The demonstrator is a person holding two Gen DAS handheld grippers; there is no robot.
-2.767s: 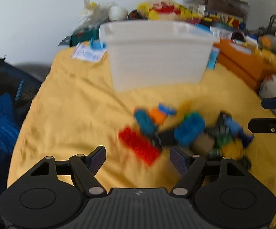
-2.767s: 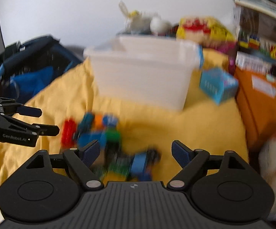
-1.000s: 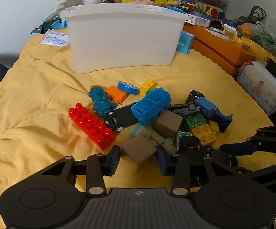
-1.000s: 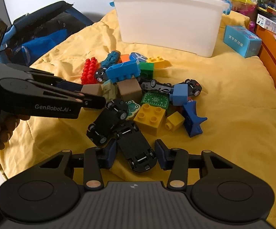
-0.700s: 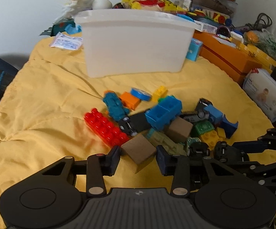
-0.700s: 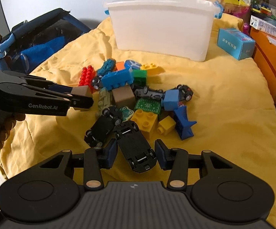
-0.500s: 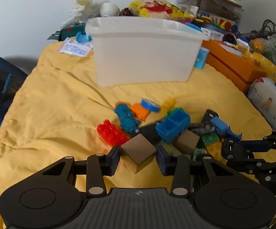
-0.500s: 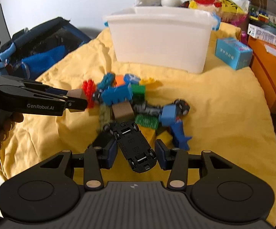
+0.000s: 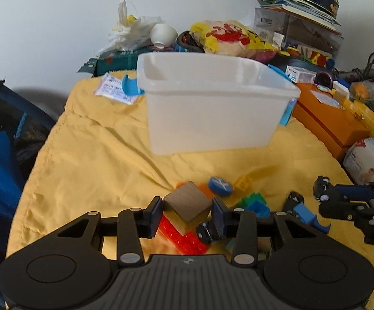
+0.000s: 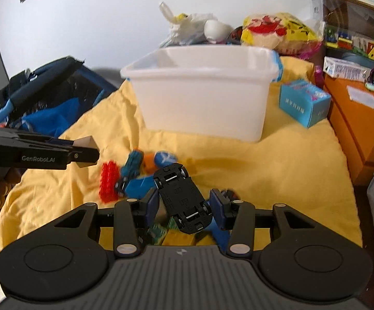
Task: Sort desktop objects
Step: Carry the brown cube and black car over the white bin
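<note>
My left gripper (image 9: 188, 213) is shut on a brown cube (image 9: 188, 206), held above the toy pile. My right gripper (image 10: 185, 205) is shut on a black toy car (image 10: 183, 197), upside down with its underside showing. Beneath both lies a heap of bricks on the yellow cloth (image 9: 104, 155): a red brick (image 10: 108, 182), a teal toy (image 10: 132, 164), a blue disc (image 9: 220, 184), green and yellow bricks (image 9: 251, 197). A white plastic bin (image 9: 210, 113) stands open behind the pile. The right gripper also shows at the right edge of the left wrist view, the left gripper at the left of the right wrist view.
An orange box (image 10: 360, 129) and a light blue carton (image 10: 304, 103) sit right of the bin. A dark blue bag (image 10: 39, 98) lies off the cloth's left edge. Bags, books and a tin are stacked along the wall behind. A white pack (image 9: 367, 160) lies at far right.
Both grippers have risen from the pile with their loads, the cube and the car lifted off the cloth. The bin now looks closer and the pile has dropped lower in both views.
</note>
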